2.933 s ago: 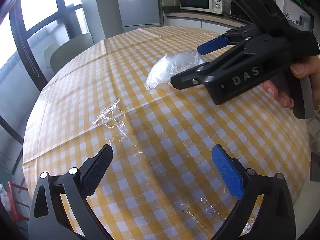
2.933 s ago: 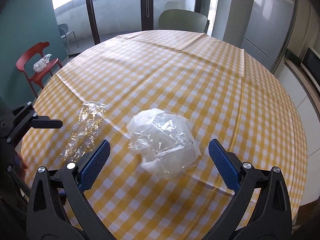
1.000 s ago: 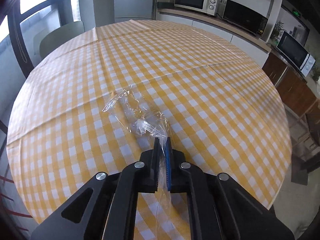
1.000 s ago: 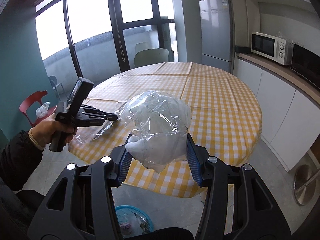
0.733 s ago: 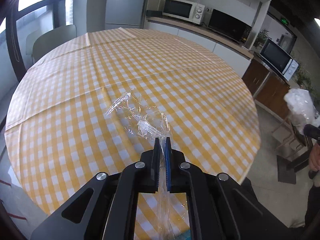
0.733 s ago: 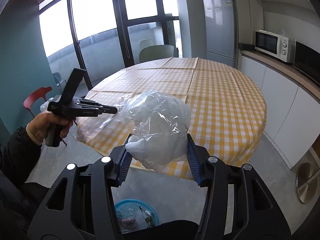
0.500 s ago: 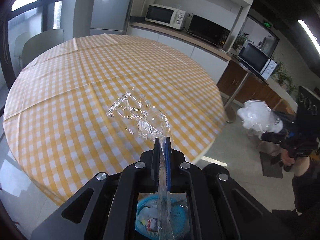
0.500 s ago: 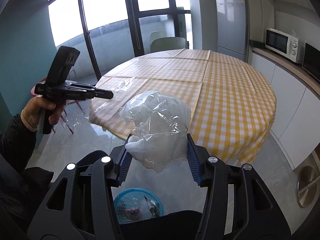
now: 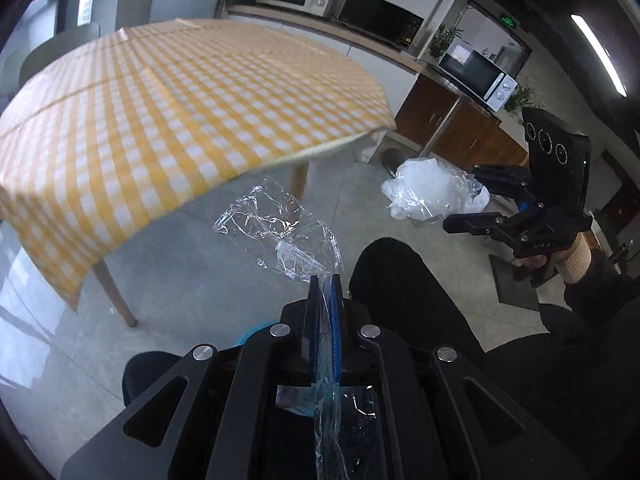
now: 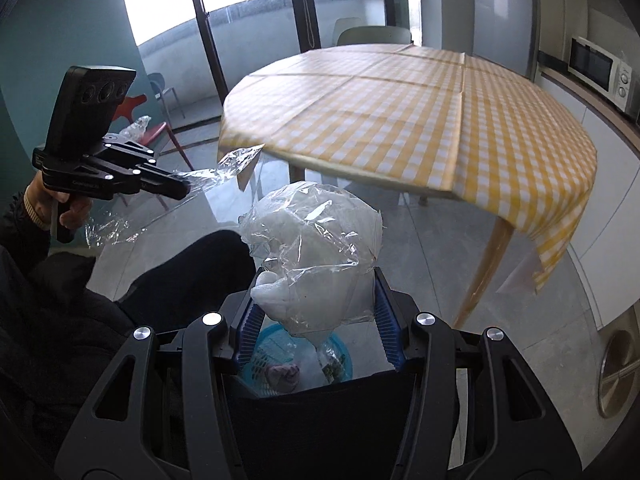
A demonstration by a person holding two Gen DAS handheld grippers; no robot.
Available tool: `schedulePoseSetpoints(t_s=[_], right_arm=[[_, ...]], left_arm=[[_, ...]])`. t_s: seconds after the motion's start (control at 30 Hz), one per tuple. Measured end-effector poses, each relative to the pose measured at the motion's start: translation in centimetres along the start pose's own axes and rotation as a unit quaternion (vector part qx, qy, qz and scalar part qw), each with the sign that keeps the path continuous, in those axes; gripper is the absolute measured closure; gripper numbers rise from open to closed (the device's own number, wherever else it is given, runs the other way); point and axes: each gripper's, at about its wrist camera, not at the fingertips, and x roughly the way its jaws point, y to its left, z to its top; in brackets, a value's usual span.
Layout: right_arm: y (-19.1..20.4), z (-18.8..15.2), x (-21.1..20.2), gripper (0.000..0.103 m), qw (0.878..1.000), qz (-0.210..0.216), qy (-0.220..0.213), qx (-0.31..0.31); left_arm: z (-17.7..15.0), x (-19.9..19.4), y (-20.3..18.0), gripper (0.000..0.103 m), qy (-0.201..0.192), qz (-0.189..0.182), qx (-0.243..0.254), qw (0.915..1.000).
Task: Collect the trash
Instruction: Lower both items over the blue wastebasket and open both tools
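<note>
A crumpled plastic bag (image 10: 316, 256) sits clamped in the right claw (image 10: 316, 320), directly above a blue basket (image 10: 296, 364) on the floor. The left claw (image 9: 325, 280) pinches a clear wrapper (image 9: 280, 232), off the table (image 9: 160, 92).

1. Daylight floods in through the windows (image 10: 248, 4), blown out to white.
2. The checked tablecloth (image 9: 168, 92) is motion-blurred.
3. Fisheye bending and dark vignetting mark the edges.
4. A ceiling strip light (image 9: 598, 54) glows.
</note>
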Motion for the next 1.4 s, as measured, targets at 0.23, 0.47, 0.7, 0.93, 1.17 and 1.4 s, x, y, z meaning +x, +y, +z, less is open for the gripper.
schedulePoseSetpoints(t_s=[0.23, 0.47, 0.7, 0.93, 1.17, 1.4], right_arm=[[0.6, -1.7, 4.6, 0.055, 0.999, 0.015, 0.043, 0.007], [-0.9, -3.6, 10.8, 0.055, 0.992, 0.019, 0.115, 0.045], [-1.6, -5.5, 17.7, 0.055, 0.975, 0.037, 0.208, 0.063], [-0.9, -7.8, 24.6, 0.055, 0.941, 0.043, 0.332, 0.053], [-1.1, -8.4, 26.9, 0.055, 0.926, 0.059, 0.367, 0.057], [-0.7, -9.9, 27.9, 0.055, 0.909, 0.07, 0.407, 0.046]], left_arm=[[-1.6, 5.4, 2.6, 0.099, 0.044, 0.03, -0.026, 0.9982], [-2.8, 12.4, 6.1, 0.099, 0.089, 0.013, -0.067, 0.9937], [-5.2, 21.1, 7.9, 0.099, 0.208, -0.009, -0.117, 0.971], [-8.1, 25.9, 6.5, 0.099, 0.323, -0.006, -0.097, 0.9415], [-10.2, 27.0, 7.1, 0.099, 0.371, -0.01, -0.099, 0.9233], [-10.4, 27.3, 6.9, 0.099, 0.384, -0.01, -0.104, 0.9175]])
